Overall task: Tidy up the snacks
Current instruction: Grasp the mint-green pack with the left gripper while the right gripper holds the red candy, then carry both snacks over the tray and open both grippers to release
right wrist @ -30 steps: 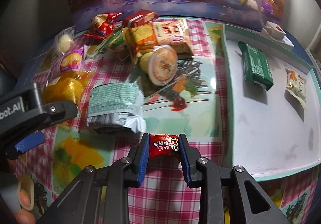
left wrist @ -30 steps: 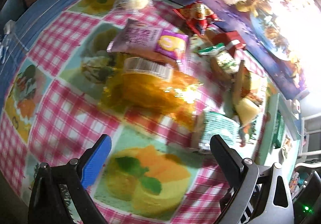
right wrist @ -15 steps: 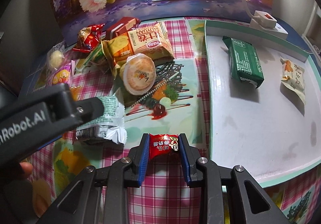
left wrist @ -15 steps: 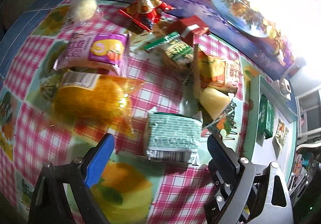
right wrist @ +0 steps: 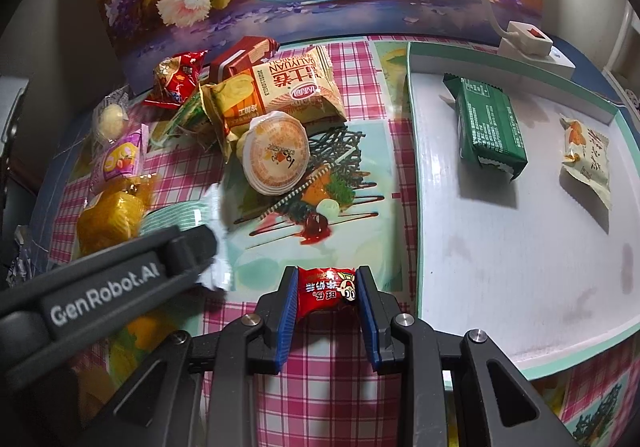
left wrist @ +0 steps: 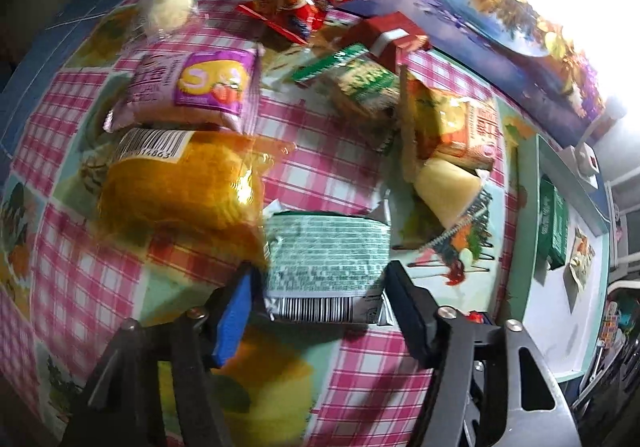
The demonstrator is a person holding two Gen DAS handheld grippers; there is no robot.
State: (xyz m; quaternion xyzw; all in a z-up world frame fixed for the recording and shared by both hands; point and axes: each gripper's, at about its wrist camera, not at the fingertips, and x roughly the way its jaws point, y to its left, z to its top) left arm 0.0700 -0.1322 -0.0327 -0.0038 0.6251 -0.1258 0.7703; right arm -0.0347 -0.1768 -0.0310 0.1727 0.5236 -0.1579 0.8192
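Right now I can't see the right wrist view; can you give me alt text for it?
The right hand-held gripper is shut on a small red candy above the checked tablecloth. To its right a white tray holds a green packet and a small pale packet; a pile of snacks lies behind.

Glare top right, motion blur left view, fisheye-bent edges.

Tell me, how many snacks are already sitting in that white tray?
2: a dark green packet towards the tray's far end, and a small pale packet beside it near the far side rim. None looks hidden.
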